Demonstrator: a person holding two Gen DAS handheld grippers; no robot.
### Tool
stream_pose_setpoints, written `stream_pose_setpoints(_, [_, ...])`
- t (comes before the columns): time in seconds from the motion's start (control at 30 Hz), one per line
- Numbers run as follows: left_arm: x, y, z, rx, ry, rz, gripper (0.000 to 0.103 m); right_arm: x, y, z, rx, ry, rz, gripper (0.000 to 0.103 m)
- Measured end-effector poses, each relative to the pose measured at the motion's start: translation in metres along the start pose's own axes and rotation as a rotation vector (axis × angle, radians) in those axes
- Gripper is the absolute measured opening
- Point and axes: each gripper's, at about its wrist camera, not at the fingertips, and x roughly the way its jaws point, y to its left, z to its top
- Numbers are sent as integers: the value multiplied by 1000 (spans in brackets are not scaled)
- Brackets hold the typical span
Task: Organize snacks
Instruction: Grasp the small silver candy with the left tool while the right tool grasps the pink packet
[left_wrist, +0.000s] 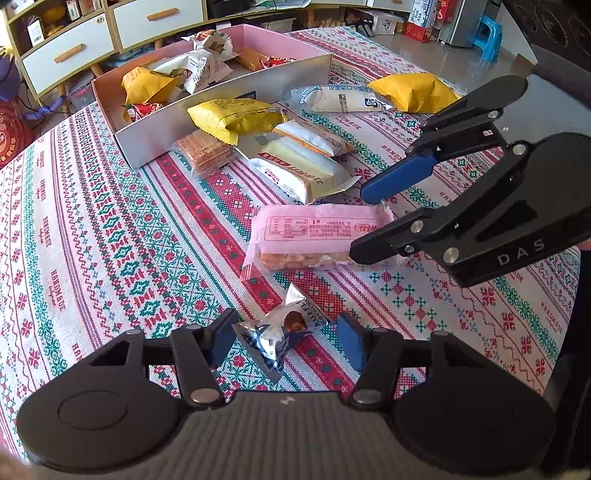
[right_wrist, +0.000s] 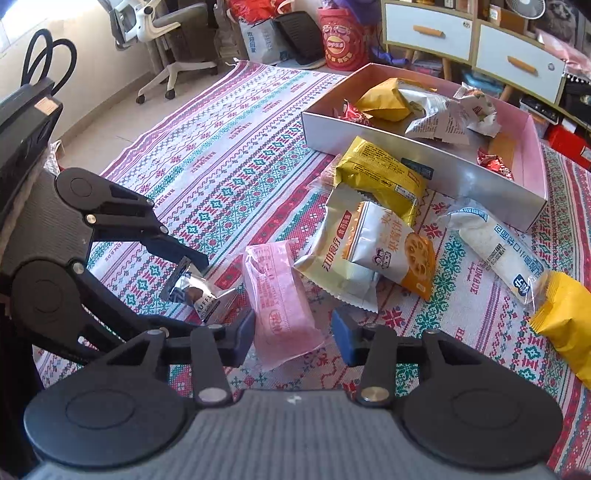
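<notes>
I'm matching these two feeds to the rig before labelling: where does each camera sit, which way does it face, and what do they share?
Left wrist: sits behind the left gripper, faces across the table toward the snack box; its open fingers straddle the silver truffle packet, and the right gripper shows at right.
Right wrist: sits behind the right gripper, faces the box from the other side; open fingers straddle the pink packet, with the left gripper at left.
Shared: both packets, both grippers, box, patterned cloth.

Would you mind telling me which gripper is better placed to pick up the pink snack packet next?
Right. The right gripper is open with its fingers either side of the pink packet; the left gripper is open around the silver truffle wrapper.
</notes>
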Motion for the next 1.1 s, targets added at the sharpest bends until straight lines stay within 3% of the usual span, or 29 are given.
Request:
stream_pose_setpoints(0.2, [-1, 4, 0, -23, 4, 20, 63, 0, 0, 0, 13, 56, 36, 35])
stream_pose_setpoints(0.33, [-2, 11, 1, -73, 11, 79, 62, 0, 5, -3, -17, 118, 48, 36])
stream_pose_setpoints(0.43, [-3, 18, 2, -101, 10, 79, 64, -2, 6, -3, -12, 115, 56, 44])
stream_pose_setpoints(0.5, [-4, 19, 1, -97, 8, 54, 67, -3, 6, -2, -13, 97, 56, 58])
stream_pose_setpoints(0.57, [-4, 18, 0, -75, 17, 32, 70, -4, 10, 0, -36, 72, 44, 61])
stream_pose_setpoints(0.73, [-3, 15, -1, -53, 23, 30, 70, -2, 18, 3, -86, 38, 47, 61])
stream_pose_setpoints(1.1, [-3, 14, -2, -35, 29, 39, 67, 17, 26, -2, -152, 83, -9, 46])
